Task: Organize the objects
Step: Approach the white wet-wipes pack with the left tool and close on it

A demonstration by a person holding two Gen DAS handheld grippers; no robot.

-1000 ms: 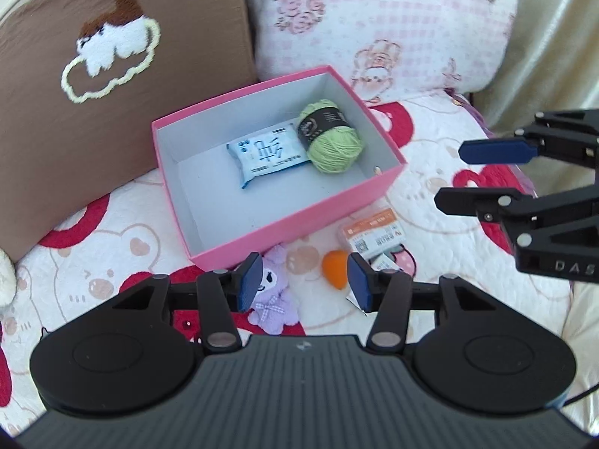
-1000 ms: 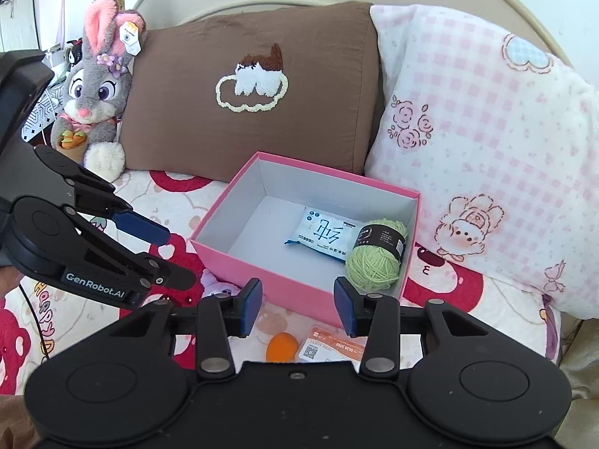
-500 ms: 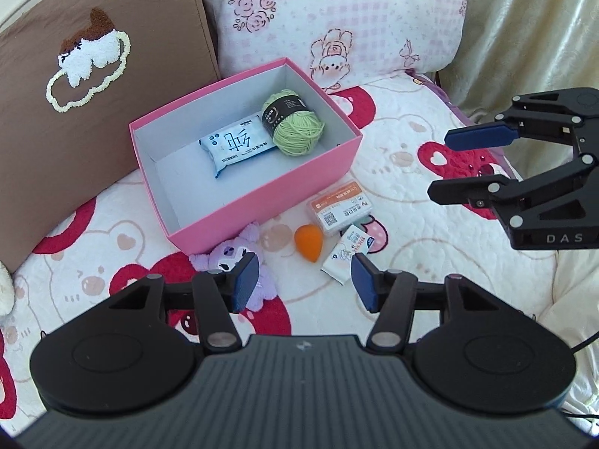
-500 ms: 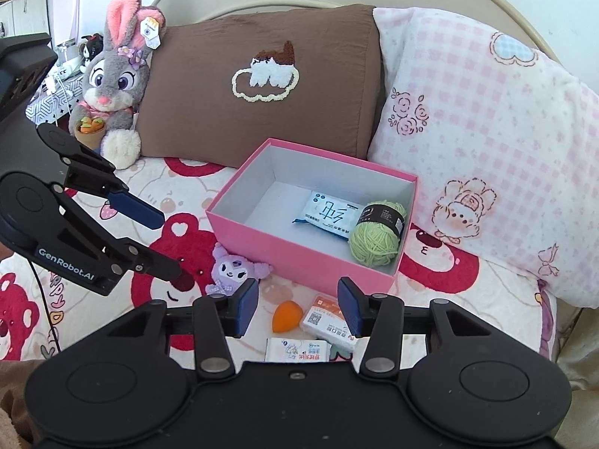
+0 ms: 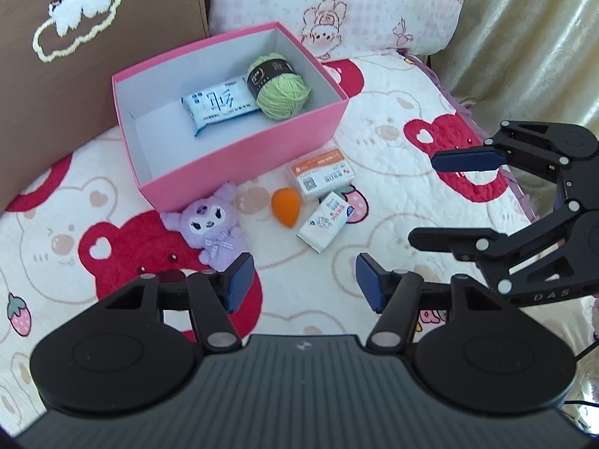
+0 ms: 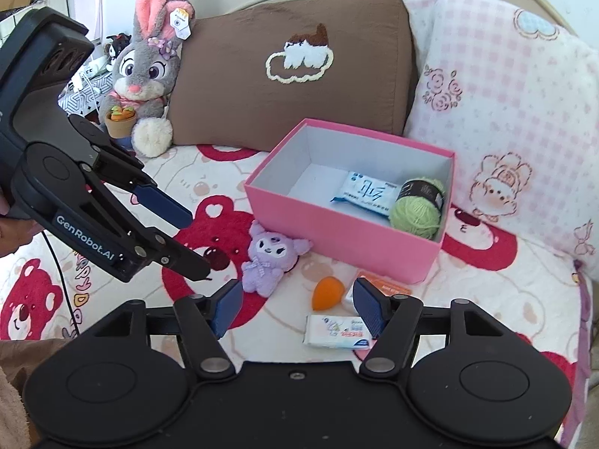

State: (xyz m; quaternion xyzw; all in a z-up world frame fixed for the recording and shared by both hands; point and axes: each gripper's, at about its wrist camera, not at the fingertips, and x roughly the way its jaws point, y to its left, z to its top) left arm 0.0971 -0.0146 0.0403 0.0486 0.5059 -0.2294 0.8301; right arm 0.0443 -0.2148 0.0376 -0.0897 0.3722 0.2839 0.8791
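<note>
**Both grippers empty, jaws spreading, near pink box**

Landmark: pink box [image 5: 239,157] on the quilt [image 5: 393,119]. Inside: wipes pack [image 5: 219,106] w/ green yarn ball [image 5: 280,89] touching it.

Just in front of box: purple plush [image 5: 213,230], orange sponge [image 5: 286,207], orange-label card box [image 5: 321,176], small tissue pack [image 5: 327,221].

L gripper [image 5: 304,284] & R gripper [image 6: 295,305]: jaws opening, nothing between, hovering in front of box.

You have a bed [image 5: 393,119] with a cream quilt printed with red bears. On it, far, the open pink box [image 5: 239,157] sits against a brown pillow [image 6: 299,75] and a pink checked pillow [image 6: 505,93]. Near the box lie a purple plush [image 5: 213,224], an orange sponge [image 5: 286,207], an orange-labelled card [image 5: 322,176] and a white packet [image 5: 329,220]. A rabbit plush [image 6: 146,71] sits far left.
</note>
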